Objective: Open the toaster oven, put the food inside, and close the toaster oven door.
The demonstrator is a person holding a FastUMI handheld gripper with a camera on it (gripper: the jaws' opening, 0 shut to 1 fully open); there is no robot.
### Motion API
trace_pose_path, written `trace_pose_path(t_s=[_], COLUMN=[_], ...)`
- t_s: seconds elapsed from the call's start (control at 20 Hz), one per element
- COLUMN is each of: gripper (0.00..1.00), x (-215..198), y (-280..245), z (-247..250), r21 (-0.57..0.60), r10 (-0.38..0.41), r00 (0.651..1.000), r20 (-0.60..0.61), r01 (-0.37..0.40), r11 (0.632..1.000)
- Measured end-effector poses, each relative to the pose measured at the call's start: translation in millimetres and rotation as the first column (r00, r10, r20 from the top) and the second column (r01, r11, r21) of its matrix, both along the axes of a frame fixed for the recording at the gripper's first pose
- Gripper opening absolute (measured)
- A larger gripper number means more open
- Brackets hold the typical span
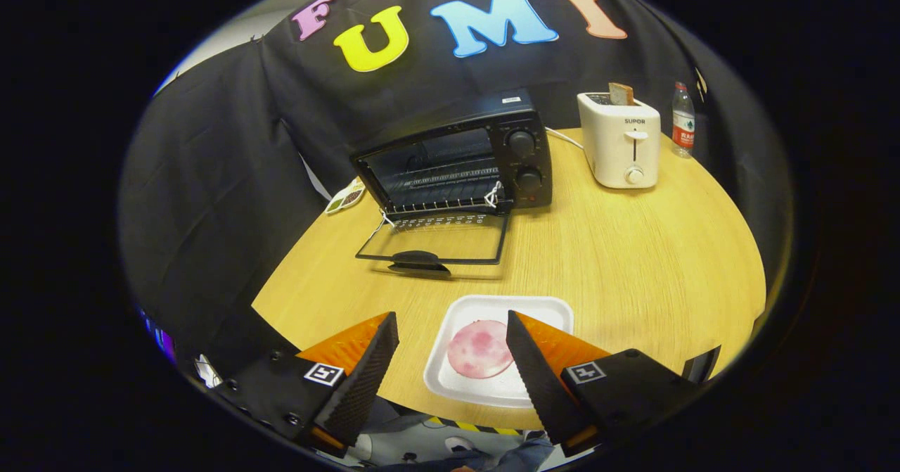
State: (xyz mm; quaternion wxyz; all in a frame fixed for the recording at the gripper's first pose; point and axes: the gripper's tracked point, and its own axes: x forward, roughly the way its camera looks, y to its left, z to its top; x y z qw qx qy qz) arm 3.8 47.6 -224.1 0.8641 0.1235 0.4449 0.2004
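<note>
The gripper (pixel 450 324) hangs with its jaws wide, holding nothing, above the near edge of the table (pixel 633 261). Between the fingers sits a white tray (pixel 545 310) with one round slice of ham (pixel 479 349) lying flat in it. Beyond it is bare tabletop, then the oven (pixel 457 155), its door (pixel 432 243) dropped flat toward the tray and its rack bare. Right of the oven a toaster (pixel 622 148) holds a slice of bread (pixel 620 93); a bottle (pixel 683 120) stands by the far edge.
</note>
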Motion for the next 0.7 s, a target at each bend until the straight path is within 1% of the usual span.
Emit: trace_pose_path(t_s=[0.15, 0.25, 0.55, 0.7], gripper=[0.99, 0.98, 0.99, 0.99], x=[2.5, 0.1, -10.4, -10.7], y=[-19.7, -28.3, -44.1, -48.7], z=[-9.4, -21.9, -58.4, -71.6], r21=[0.023, 0.031, 0.032, 0.019], r10=[0.014, 0.034, 0.054, 0.06], r00=[0.996, 0.987, 0.939, 0.92], r20=[-0.086, -0.16, -0.339, -0.387], r01=[-0.012, -0.029, -0.046, -0.058], r11=[1.0, 0.999, 0.998, 0.998])
